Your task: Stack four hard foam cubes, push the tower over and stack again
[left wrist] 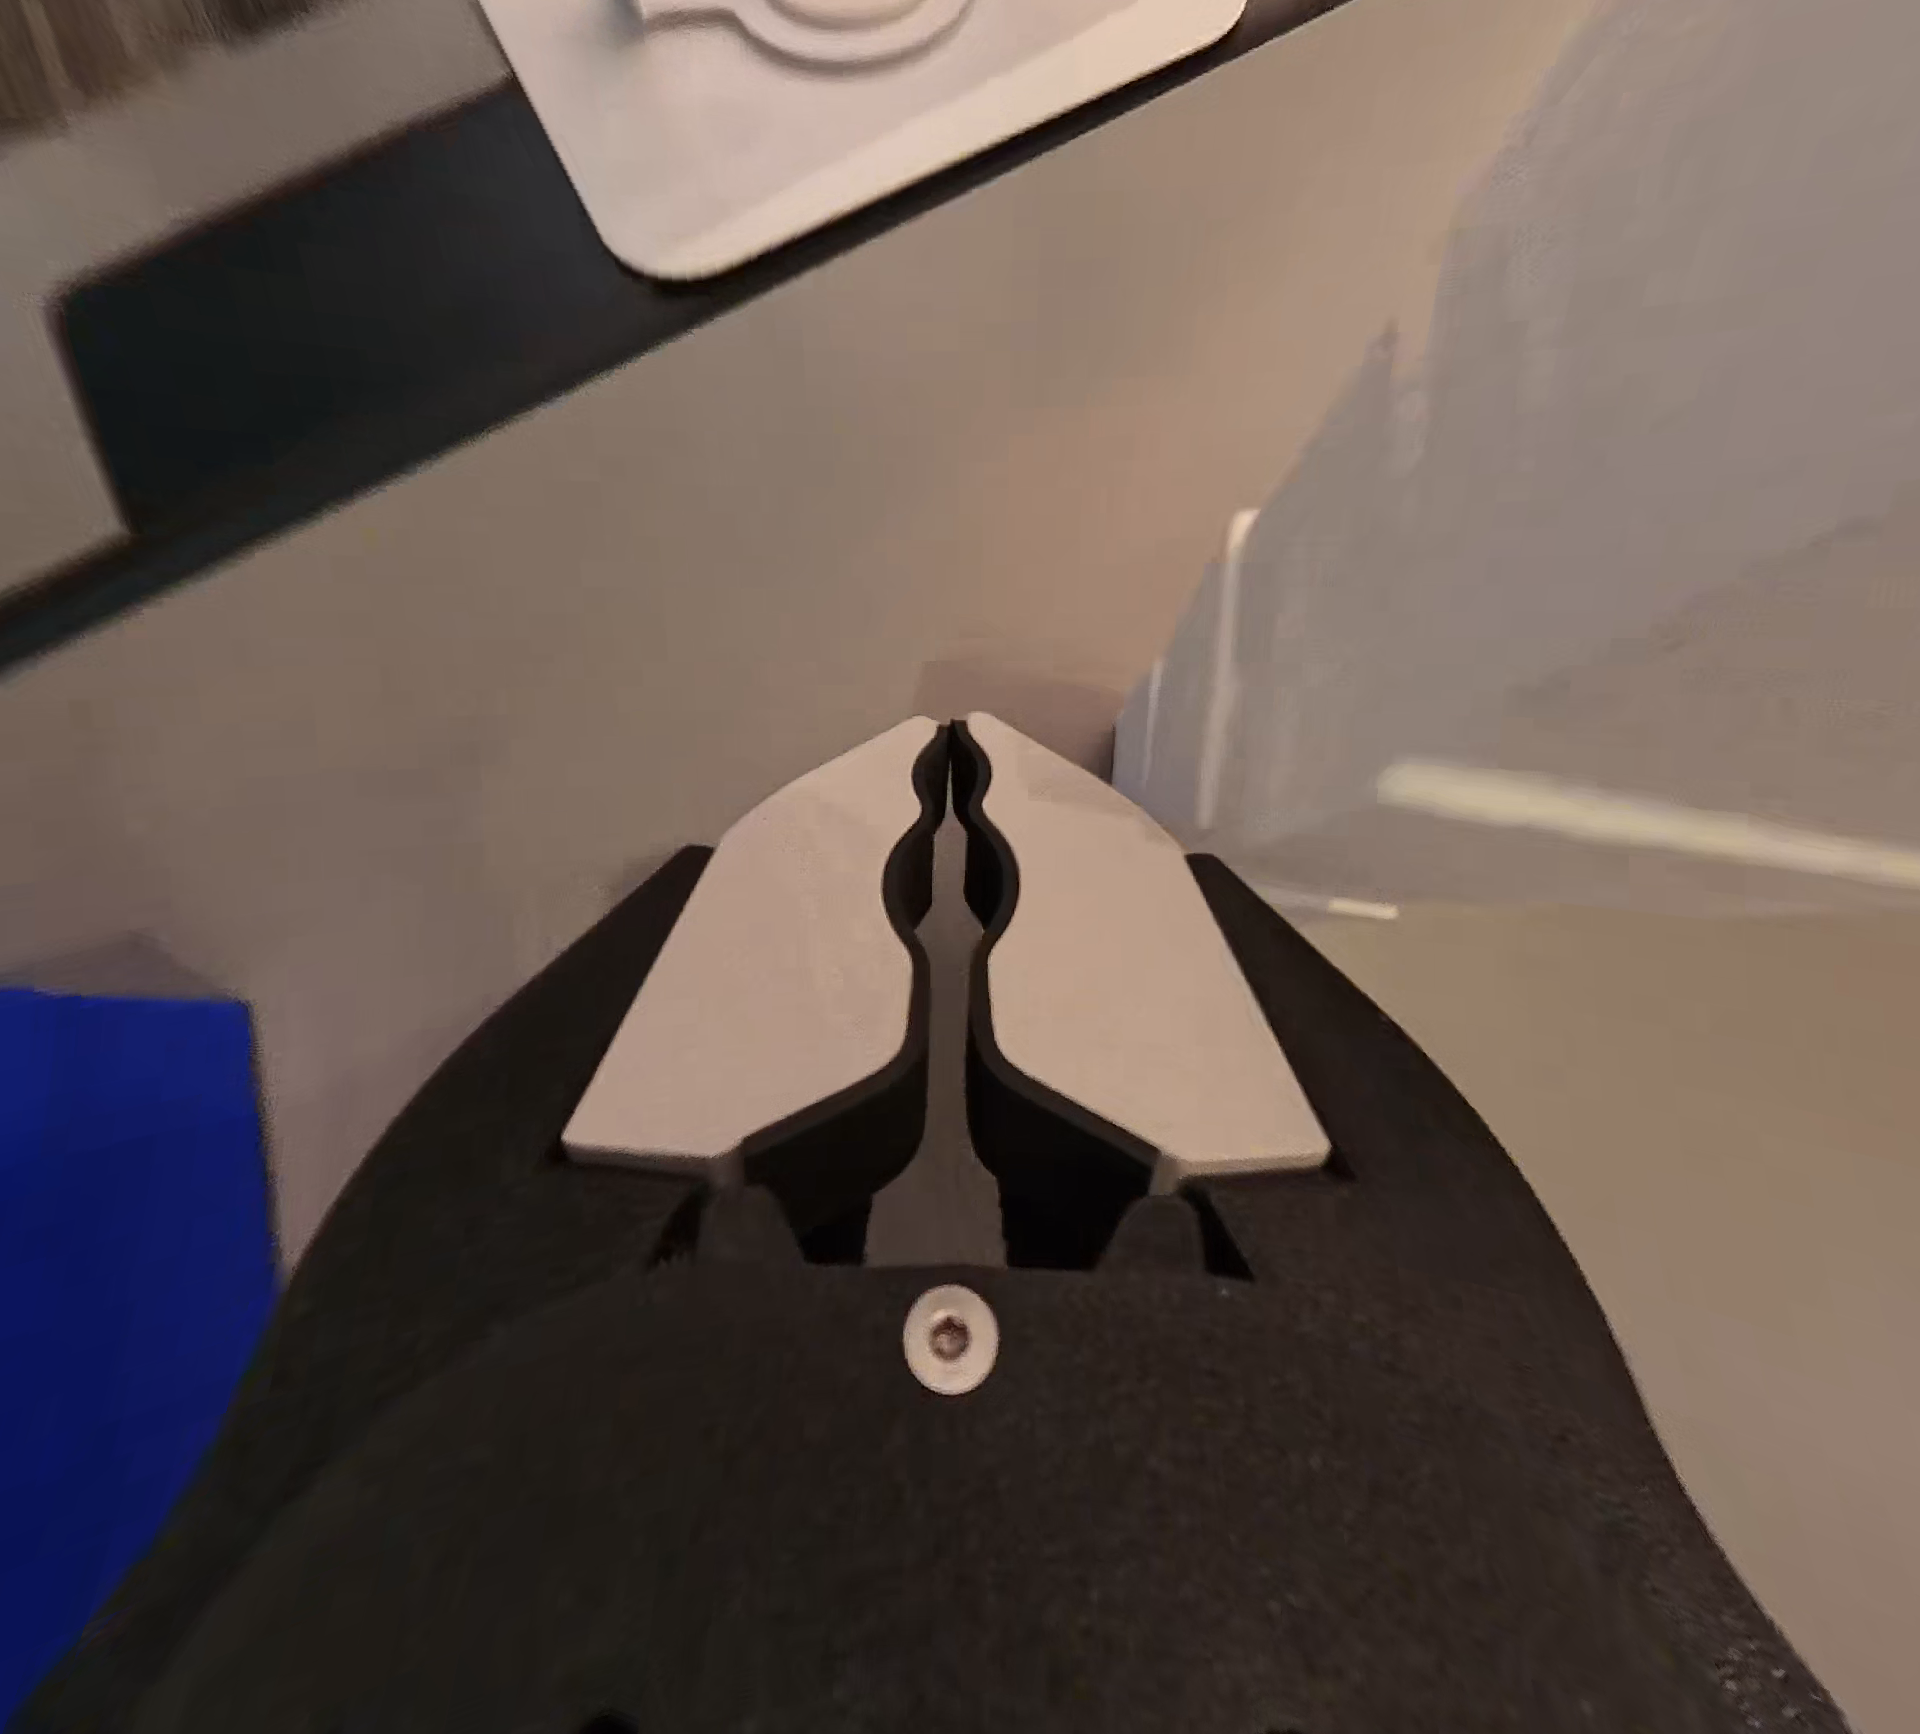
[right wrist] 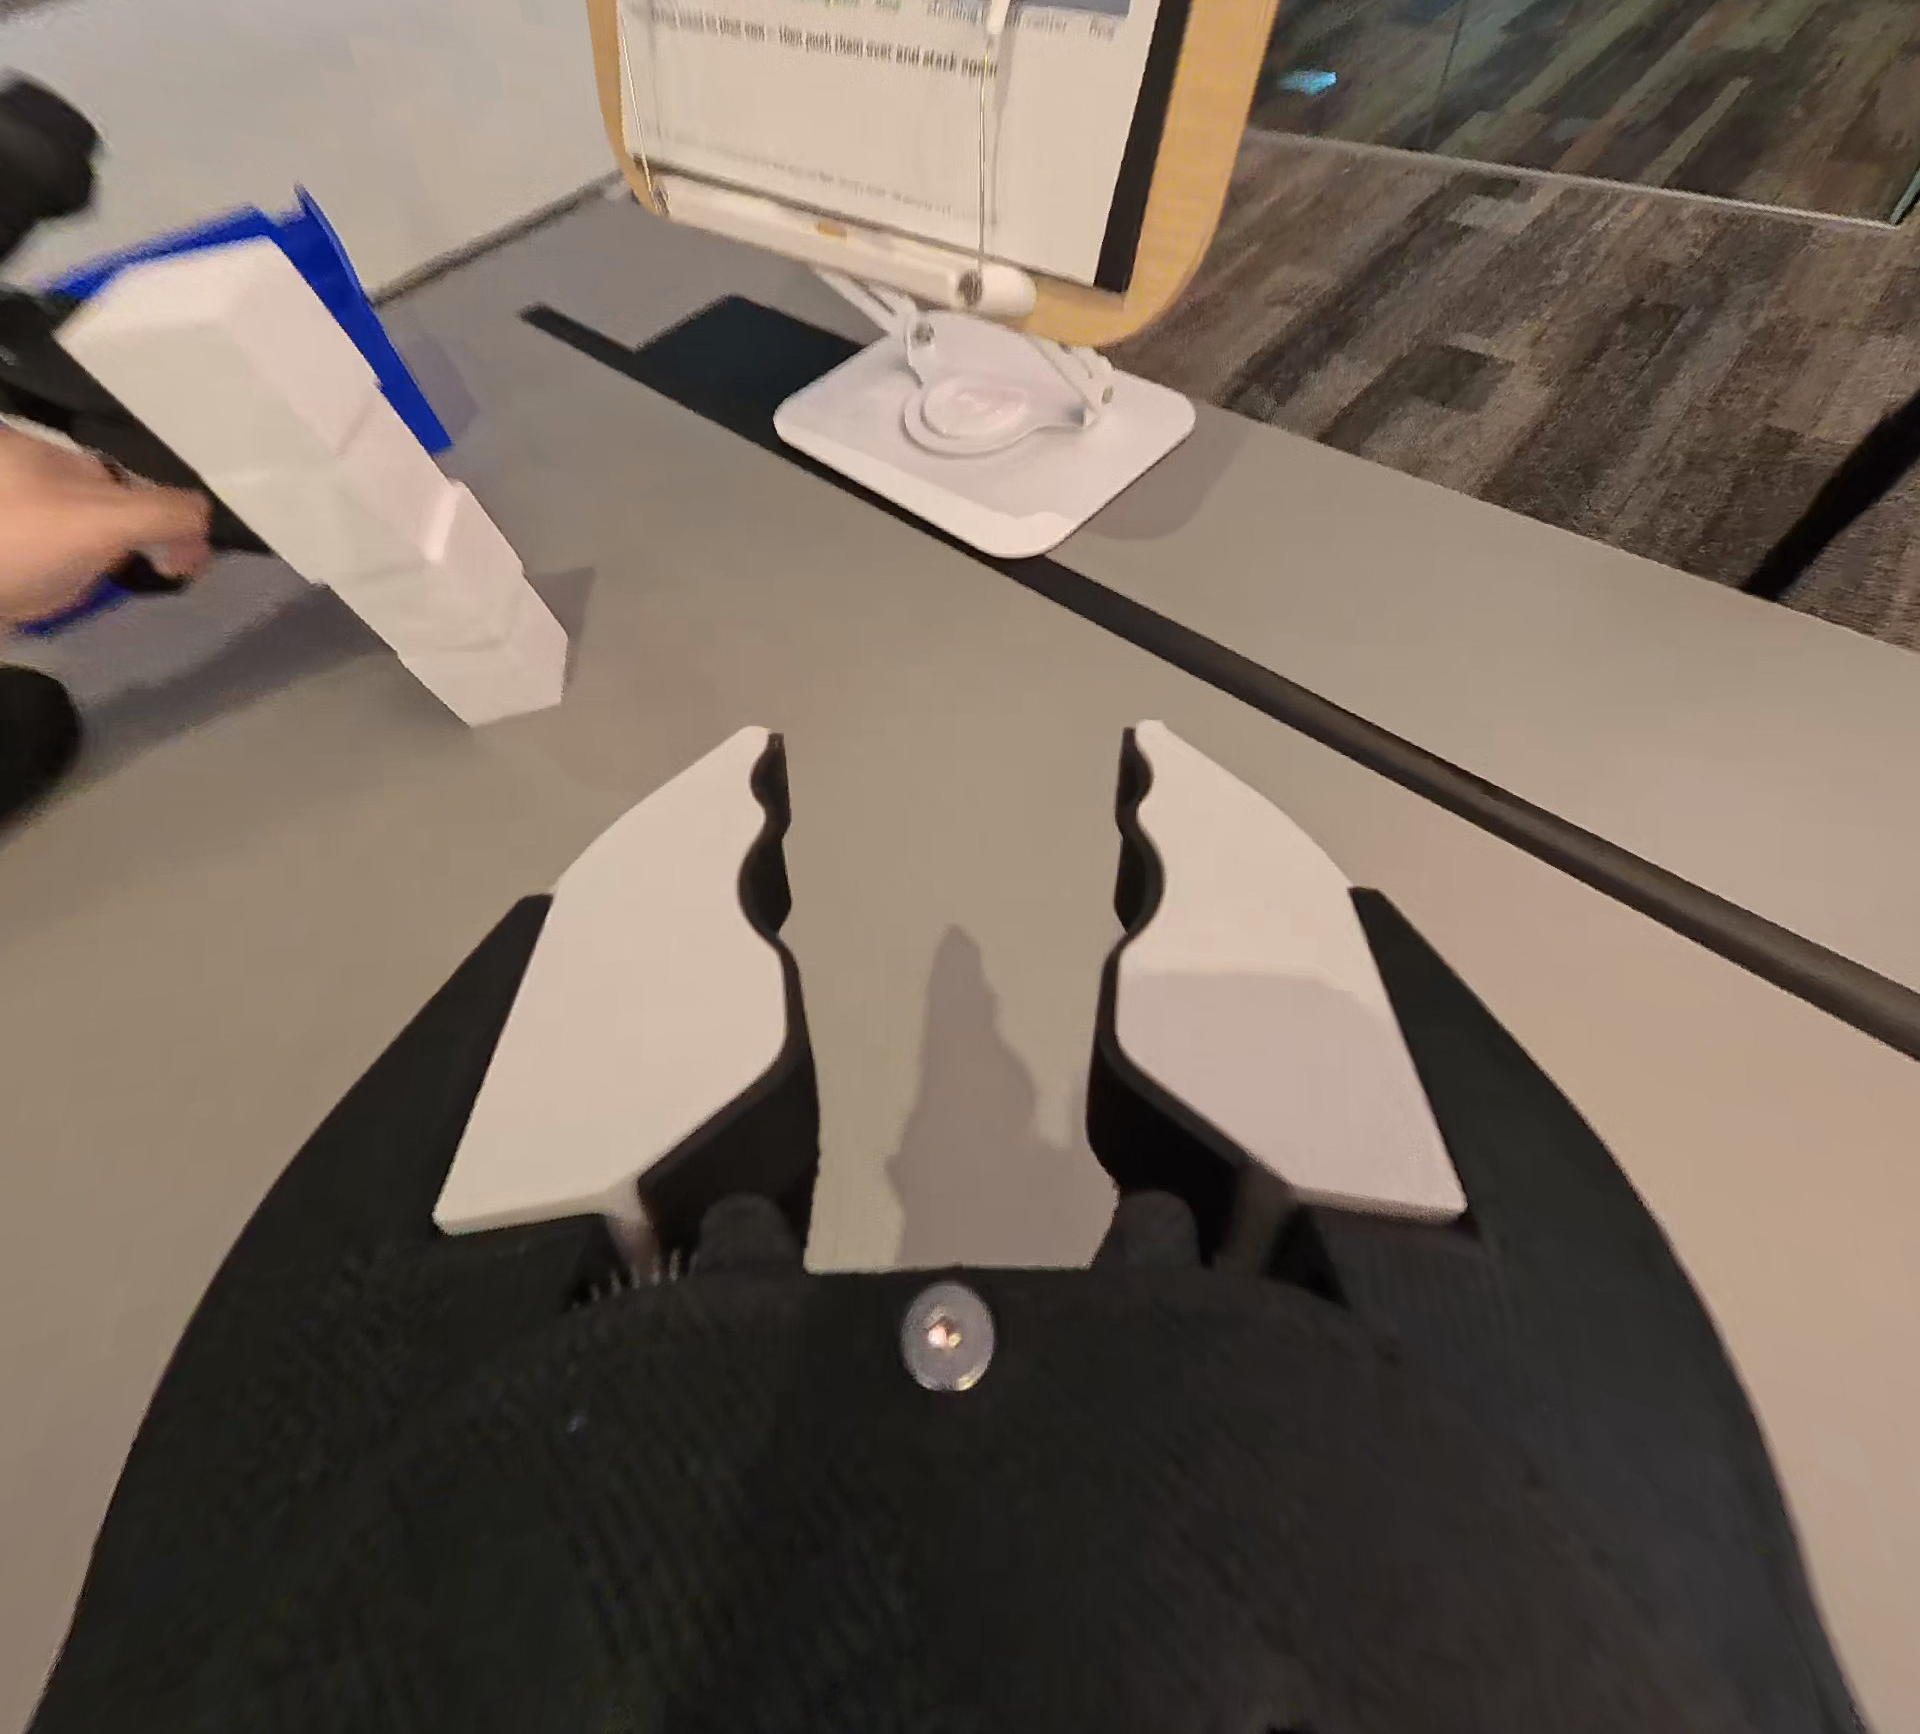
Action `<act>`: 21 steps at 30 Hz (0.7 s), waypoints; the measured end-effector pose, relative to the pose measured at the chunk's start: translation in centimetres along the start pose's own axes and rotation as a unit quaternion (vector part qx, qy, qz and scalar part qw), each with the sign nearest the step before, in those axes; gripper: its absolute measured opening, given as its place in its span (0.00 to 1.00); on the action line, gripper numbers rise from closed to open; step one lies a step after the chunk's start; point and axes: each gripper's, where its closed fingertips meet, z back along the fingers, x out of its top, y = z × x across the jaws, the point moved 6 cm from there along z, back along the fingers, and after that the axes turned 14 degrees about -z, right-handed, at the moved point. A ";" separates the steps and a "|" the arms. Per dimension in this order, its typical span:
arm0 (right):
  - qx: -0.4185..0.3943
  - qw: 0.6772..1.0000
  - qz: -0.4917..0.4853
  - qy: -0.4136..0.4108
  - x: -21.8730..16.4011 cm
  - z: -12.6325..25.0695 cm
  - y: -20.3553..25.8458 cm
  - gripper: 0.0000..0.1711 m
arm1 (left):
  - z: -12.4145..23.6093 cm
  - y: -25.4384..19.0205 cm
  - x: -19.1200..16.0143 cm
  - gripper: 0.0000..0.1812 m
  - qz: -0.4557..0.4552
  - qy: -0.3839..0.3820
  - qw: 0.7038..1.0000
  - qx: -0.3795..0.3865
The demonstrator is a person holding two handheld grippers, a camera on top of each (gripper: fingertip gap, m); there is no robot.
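A tower of white foam cubes [right wrist: 312, 479] stands at the left of the right wrist view, leaning, with its cubes slightly out of line. In the left wrist view it is a blurred white shape [left wrist: 1558, 541] just right of my fingertips. My left gripper [left wrist: 952, 728] is shut with nothing between its pads. Its black body [right wrist: 62, 396] shows by the tower's left side, held by a hand [right wrist: 94, 521]. My right gripper [right wrist: 951, 749] is open and empty, low over the grey table [right wrist: 935, 624], to the right of the tower.
A blue box [right wrist: 343, 302] sits behind the tower and shows at the lower left of the left wrist view [left wrist: 114, 1269]. A board on a white stand [right wrist: 987, 437] stands at the table's far edge, also seen in the left wrist view [left wrist: 862, 53]. A black groove [right wrist: 1455, 791] crosses the table. My right fingertips sit around 40 cm from my left ones.
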 end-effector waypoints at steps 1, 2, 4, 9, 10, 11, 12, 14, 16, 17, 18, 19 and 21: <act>0.014 1.000 -0.015 -0.013 0.2 0.4 -0.1 0.35 | 0.0 -0.5 0.7 0.00 -0.026 0.012 0.999 0.023; 0.026 0.999 -0.029 -0.026 0.4 0.7 -0.2 0.35 | 0.0 -1.4 1.5 0.00 -0.053 0.023 0.998 0.033; 0.041 0.997 -0.052 -0.041 0.7 1.2 -0.5 0.34 | 0.3 -3.6 3.1 0.00 -0.107 0.030 0.993 0.045; 0.021 0.997 -0.060 -0.054 0.7 2.5 -1.9 0.34 | 1.2 -7.8 6.6 0.00 -0.182 0.011 0.981 0.065; 0.019 0.996 -0.063 -0.056 0.7 2.8 -2.1 0.34 | 1.4 -8.1 7.0 0.00 -0.187 0.009 0.980 0.071; 0.018 0.996 -0.065 -0.059 0.6 3.1 -2.3 0.34 | 1.7 -8.1 7.2 0.00 -0.189 0.007 0.979 0.078; 0.019 0.996 -0.068 -0.060 0.5 3.4 -2.5 0.34 | 1.9 -7.9 7.2 0.00 -0.185 -0.001 0.979 0.087; 0.017 0.996 -0.069 -0.058 0.2 3.9 -3.0 0.34 | 2.3 -7.2 6.9 0.06 -0.164 -0.023 0.982 0.087; 0.011 0.997 -0.056 -0.050 -0.2 4.4 -3.5 0.35 | 2.3 -6.3 6.2 0.14 -0.127 -0.048 0.989 0.056; 0.010 0.998 -0.043 -0.045 -0.5 4.5 -3.7 0.35 | 2.2 -6.1 5.8 0.22 -0.109 -0.067 0.991 0.025; 0.014 0.999 -0.029 -0.039 -0.9 4.5 -3.9 0.37 | 2.0 -5.9 5.3 0.32 -0.095 -0.088 0.992 -0.006; 0.024 0.999 -0.017 -0.036 -1.4 4.5 -3.9 0.38 | 1.7 -5.6 4.6 0.39 -0.082 -0.097 0.992 -0.019; 0.048 0.998 0.002 -0.034 -2.3 4.0 -4.1 0.39 | 0.8 -5.8 3.4 0.50 -0.081 -0.113 0.989 -0.047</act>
